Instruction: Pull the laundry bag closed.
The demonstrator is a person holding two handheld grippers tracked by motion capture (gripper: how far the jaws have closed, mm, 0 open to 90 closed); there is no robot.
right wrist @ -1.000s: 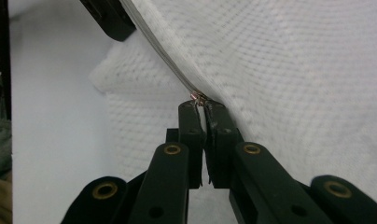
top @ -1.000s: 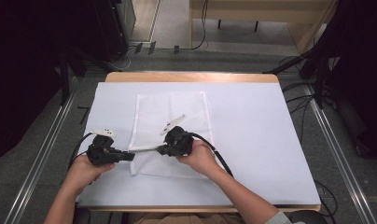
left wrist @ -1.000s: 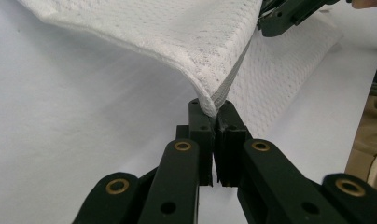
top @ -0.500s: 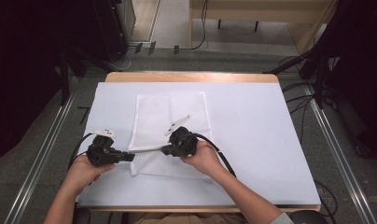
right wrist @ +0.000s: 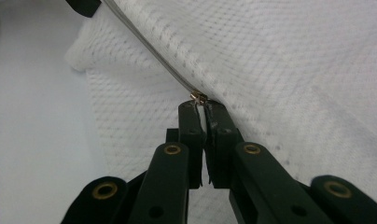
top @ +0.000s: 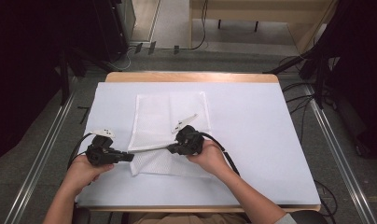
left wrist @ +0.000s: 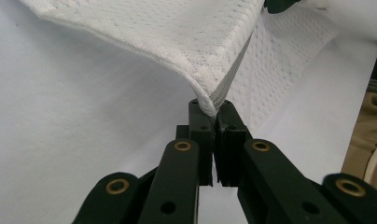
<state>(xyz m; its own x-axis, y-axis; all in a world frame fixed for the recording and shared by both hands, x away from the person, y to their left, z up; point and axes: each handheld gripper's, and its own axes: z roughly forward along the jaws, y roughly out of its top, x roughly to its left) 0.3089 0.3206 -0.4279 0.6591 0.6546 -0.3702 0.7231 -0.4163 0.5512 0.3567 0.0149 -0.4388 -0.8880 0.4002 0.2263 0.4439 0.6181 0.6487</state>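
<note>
Pinching the mesh bag (top: pixel 170 122) corner with my L gripper (left wrist: pixel 213 114), jaws fully closed, anchors the zipper (right wrist: pixel 149 44) taut; my R gripper (right wrist: pixel 201 109) clamps the zip pull (right wrist: pixel 198 98). Bag lies mid-table (top: pixel 270 140), near edge lifted.

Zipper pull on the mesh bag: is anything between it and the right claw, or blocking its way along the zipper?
Nothing visible. The right claw already pinches the zipper pull, and the zipper ahead runs free toward the left claw.
</note>
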